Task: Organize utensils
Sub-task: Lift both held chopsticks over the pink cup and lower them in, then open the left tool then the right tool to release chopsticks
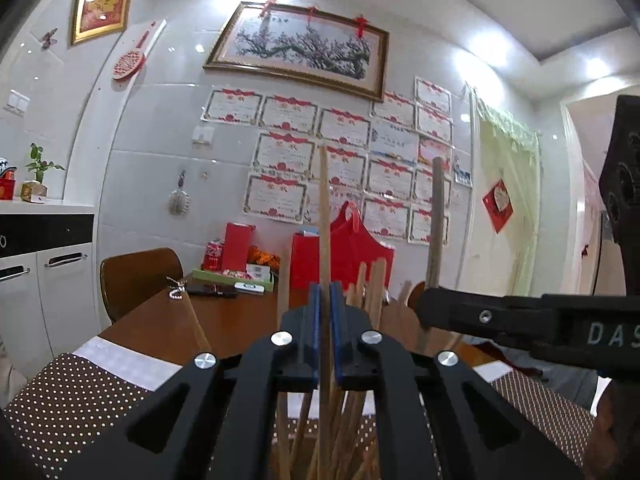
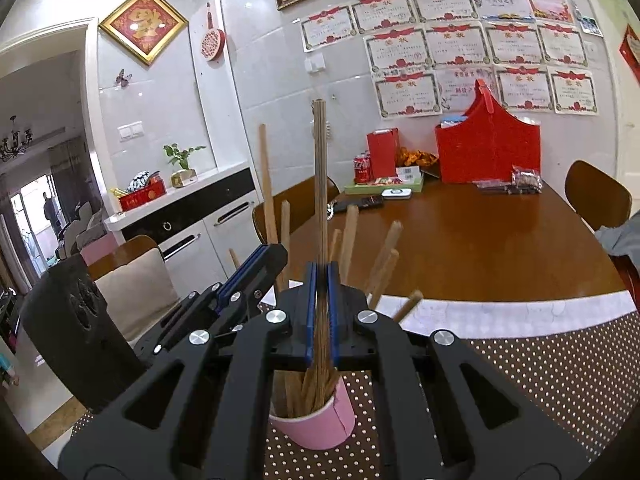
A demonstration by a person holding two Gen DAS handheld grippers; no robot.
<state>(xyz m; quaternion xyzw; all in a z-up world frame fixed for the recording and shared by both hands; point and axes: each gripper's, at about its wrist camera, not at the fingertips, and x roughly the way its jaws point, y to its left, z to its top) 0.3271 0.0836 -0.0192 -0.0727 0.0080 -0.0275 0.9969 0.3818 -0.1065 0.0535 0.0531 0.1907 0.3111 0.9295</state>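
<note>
A pink paper cup (image 2: pixel 316 426) stands on a brown dotted placemat (image 2: pixel 540 380) and holds several wooden chopsticks (image 2: pixel 350 236). My right gripper (image 2: pixel 322 280) is shut on a dark wooden chopstick (image 2: pixel 319 184) that stands upright with its lower end in the cup. My left gripper (image 1: pixel 325 300) is shut on a light wooden chopstick (image 1: pixel 324 216), also upright among the others (image 1: pixel 374 292). The left gripper shows in the right wrist view (image 2: pixel 256 268), just left of the cup. The right gripper shows in the left wrist view (image 1: pixel 424 310), holding the dark chopstick (image 1: pixel 437 216).
A brown wooden table (image 2: pixel 480 240) carries a red bag (image 2: pixel 486 148), a red box (image 2: pixel 382 152), a cola can (image 2: pixel 362 168), a green tray (image 2: pixel 384 188), a phone (image 2: pixel 360 203) and a snack packet (image 2: pixel 526 180). Chairs (image 1: pixel 136 276) and a white cabinet (image 2: pixel 192 220) stand at the left.
</note>
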